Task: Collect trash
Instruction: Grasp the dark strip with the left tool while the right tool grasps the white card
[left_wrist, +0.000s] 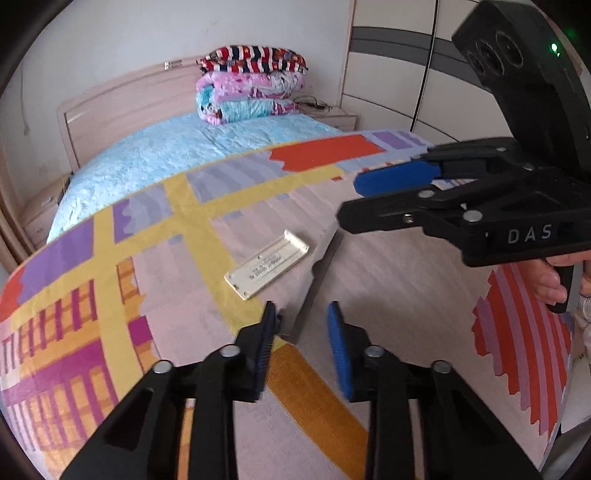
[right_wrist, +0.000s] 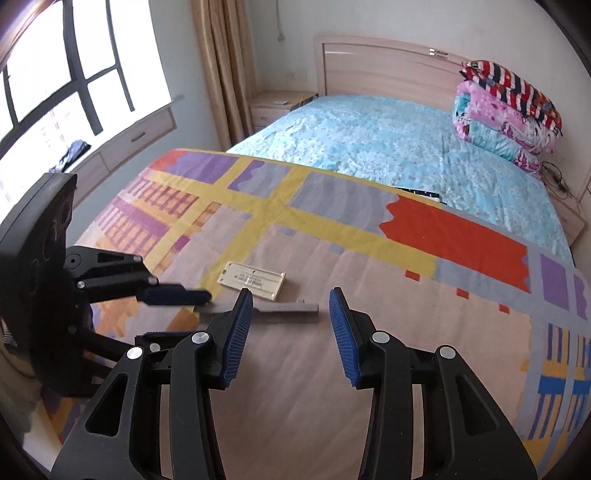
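Observation:
A cream plastic plate (left_wrist: 267, 264) (right_wrist: 253, 280) with printed text lies flat on the colourful rug (left_wrist: 110, 295). Just in front of it a thin beige-grey sheet (left_wrist: 295, 258) shows as a grey strip (right_wrist: 280, 308), its edge slightly raised. My left gripper (left_wrist: 303, 314) is low over the sheet's near corner, jaws narrow but apart, and the corner sits beside the left finger (left_wrist: 271, 325). From the right wrist view the left gripper (right_wrist: 199, 295) touches the strip's left end. My right gripper (right_wrist: 290, 299) (left_wrist: 351, 201) hovers open above the rug, holding nothing.
A bed (right_wrist: 369, 147) with a light blue cover and folded quilts (left_wrist: 251, 88) stands behind the rug. Nightstands (right_wrist: 273, 107), a wardrobe (left_wrist: 399, 74), a curtain (right_wrist: 221, 74) and a window (right_wrist: 74, 74) ring the room. A hand (left_wrist: 554, 280) holds the right gripper.

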